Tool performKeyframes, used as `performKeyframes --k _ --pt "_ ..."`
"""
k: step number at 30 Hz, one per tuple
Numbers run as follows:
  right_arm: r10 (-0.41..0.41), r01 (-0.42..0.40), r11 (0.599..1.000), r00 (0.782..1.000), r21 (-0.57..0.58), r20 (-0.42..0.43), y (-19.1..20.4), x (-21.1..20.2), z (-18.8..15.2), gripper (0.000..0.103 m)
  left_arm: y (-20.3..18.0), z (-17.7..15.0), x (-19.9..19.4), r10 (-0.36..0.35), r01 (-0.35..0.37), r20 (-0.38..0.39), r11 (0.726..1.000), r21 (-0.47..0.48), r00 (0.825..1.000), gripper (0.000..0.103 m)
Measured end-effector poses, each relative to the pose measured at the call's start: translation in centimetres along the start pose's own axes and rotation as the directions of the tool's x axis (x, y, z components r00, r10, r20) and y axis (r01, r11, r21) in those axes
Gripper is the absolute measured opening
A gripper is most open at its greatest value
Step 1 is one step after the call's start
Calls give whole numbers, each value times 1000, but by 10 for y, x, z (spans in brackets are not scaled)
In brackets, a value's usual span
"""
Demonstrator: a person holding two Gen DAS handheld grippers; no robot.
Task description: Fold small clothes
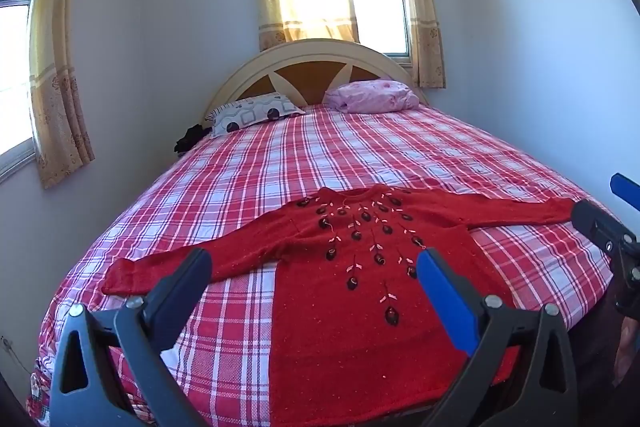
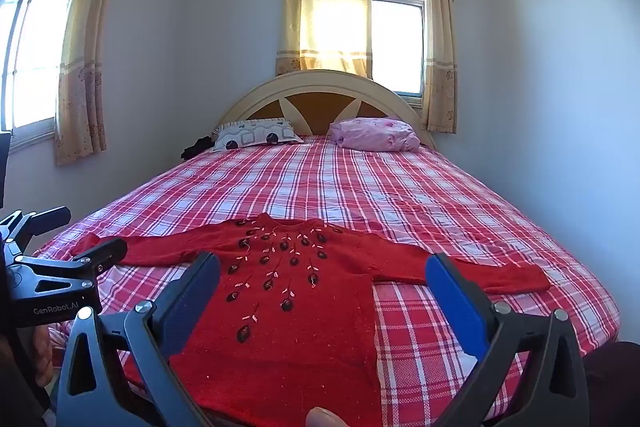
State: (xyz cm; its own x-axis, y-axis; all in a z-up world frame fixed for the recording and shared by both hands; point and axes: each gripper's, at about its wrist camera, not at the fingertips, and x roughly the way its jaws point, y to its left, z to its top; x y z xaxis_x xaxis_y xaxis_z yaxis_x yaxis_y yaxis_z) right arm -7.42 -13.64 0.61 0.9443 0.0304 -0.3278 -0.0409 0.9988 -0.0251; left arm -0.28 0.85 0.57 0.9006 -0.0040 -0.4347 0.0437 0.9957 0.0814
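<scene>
Both tongs are spread and hold nothing: the left tongs (image 1: 316, 271) hover over the hem side of the red sweater (image 1: 352, 267), the right tongs (image 2: 324, 277) beside them. The sweater lies flat, sleeves outstretched, at the near end of the plaid bed (image 1: 360, 147). A clean first fold likely means pinching each cuff and drawing both sleeves straight across the chest.

open plaid bedspread (image 1: 360, 155) beyond the red sweater (image 1: 344, 307); pillows (image 1: 372, 95) only near the headboard (image 1: 312, 59)
</scene>
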Motion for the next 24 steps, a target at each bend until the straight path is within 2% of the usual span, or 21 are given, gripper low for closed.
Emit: performKeyframes --k 24 --pt "0 0 1000 1000 -3 6 1 -4 1 102 4 2 -2 2 -1 16 1000 -12 1000 103"
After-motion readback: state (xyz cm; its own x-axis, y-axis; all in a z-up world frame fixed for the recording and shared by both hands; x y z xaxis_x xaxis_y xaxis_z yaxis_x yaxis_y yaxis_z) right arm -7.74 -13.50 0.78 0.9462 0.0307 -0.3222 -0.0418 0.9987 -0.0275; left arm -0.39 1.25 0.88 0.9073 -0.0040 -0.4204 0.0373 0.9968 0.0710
